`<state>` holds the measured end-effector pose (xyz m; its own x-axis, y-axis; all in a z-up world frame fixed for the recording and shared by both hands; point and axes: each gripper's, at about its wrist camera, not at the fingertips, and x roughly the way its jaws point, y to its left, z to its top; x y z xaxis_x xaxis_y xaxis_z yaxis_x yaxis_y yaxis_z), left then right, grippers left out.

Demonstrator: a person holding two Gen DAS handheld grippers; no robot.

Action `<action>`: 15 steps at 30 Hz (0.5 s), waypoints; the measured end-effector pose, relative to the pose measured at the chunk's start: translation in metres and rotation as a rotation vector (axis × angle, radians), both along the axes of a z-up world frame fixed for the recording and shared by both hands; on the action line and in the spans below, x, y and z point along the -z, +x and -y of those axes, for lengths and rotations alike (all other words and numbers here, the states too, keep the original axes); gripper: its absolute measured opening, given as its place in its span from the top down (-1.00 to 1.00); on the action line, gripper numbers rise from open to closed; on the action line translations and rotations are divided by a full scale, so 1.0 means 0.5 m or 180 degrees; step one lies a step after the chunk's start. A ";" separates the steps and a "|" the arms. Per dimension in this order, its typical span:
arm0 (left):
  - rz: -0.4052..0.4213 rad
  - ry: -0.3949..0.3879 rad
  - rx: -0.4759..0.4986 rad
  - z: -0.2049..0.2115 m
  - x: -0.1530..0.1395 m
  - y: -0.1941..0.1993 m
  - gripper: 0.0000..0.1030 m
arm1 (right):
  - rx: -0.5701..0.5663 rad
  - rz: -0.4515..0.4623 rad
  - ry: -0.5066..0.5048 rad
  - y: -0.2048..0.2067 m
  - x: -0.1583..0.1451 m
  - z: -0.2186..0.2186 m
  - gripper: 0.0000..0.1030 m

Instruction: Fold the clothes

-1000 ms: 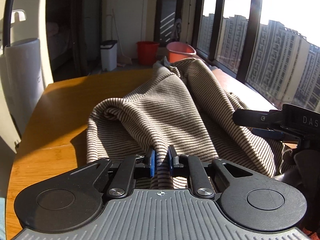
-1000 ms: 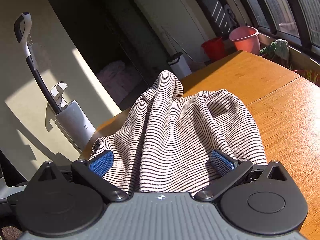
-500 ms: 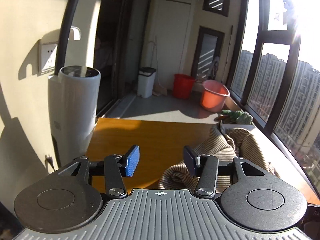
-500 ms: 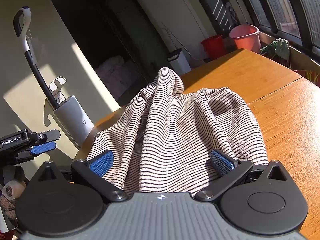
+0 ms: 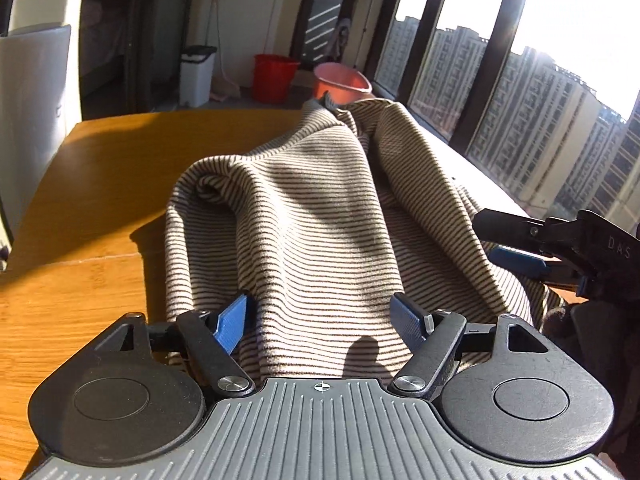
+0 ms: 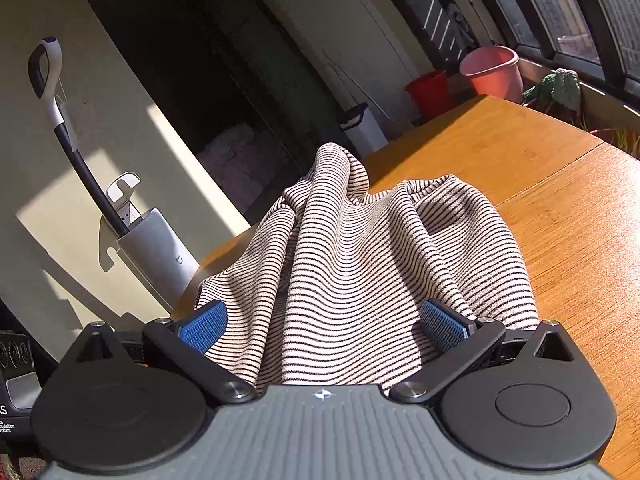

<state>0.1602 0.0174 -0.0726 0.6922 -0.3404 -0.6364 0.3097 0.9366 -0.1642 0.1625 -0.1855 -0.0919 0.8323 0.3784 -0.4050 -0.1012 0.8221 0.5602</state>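
A beige garment with thin dark stripes [image 5: 320, 216] lies bunched in a heap on the wooden table [image 5: 80, 208]. My left gripper [image 5: 320, 320] is low over its near edge. A broad hump of the cloth sits between the blue pads [image 5: 234, 322], and the jaws are closing, still wide apart. In the right wrist view the same garment [image 6: 360, 272] rises between the fingers of my right gripper [image 6: 324, 326], which stands wide open with its pads [image 6: 444, 326] beside the fabric. The right gripper [image 5: 496, 240] also shows at the right edge of the left wrist view, at the cloth's side.
A white upright vacuum in its dock [image 6: 156, 252] stands off the table's far corner. On the floor beyond are a white bin [image 5: 196, 76], a red bucket [image 5: 274, 80] and a pink basin [image 5: 340, 84]. Tall windows [image 5: 500, 80] run along the right side, with a potted plant [image 6: 560, 88].
My left gripper let go of the pinched fold, swung up and away from the garment, then came back down over it with jaws wide. The right gripper stayed put and open.
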 end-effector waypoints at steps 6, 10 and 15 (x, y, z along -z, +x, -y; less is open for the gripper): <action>0.0433 0.0283 -0.0150 0.000 -0.047 0.002 0.81 | -0.0005 -0.0005 -0.0029 0.002 -0.003 -0.003 -1.00; 0.1010 0.0498 -0.0651 -0.047 -0.124 0.030 0.81 | -0.0006 -0.0009 -0.0039 0.003 -0.004 -0.004 -1.00; 0.1068 0.0517 -0.1264 -0.147 -0.156 0.109 0.80 | -0.0067 -0.0061 -0.0135 0.008 -0.007 -0.010 -1.00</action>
